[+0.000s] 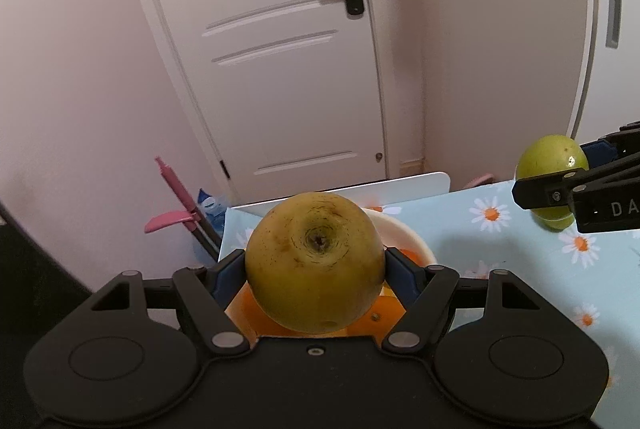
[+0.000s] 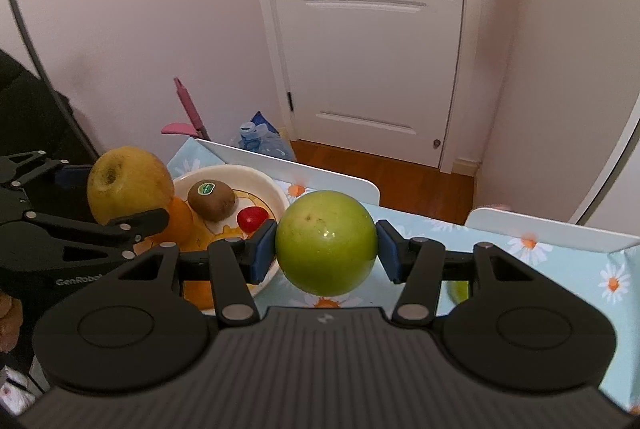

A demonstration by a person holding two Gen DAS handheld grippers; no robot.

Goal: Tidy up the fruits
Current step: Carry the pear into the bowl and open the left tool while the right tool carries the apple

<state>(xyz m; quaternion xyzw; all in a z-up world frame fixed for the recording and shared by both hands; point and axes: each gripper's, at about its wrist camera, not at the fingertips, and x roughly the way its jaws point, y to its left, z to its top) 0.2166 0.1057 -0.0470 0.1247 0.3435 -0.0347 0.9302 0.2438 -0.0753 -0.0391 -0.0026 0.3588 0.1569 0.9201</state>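
Observation:
My left gripper is shut on a yellow-brown pear and holds it above the cream plate. The pear also shows in the right wrist view, over the plate's left side. My right gripper is shut on a green apple and holds it above the table, right of the plate. The apple also shows in the left wrist view. On the plate lie a kiwi, a small red fruit and oranges.
The table carries a light blue daisy cloth with white raised edges. Another green fruit peeks out behind my right finger. Behind stand a white door, a water bottle and a pink chair.

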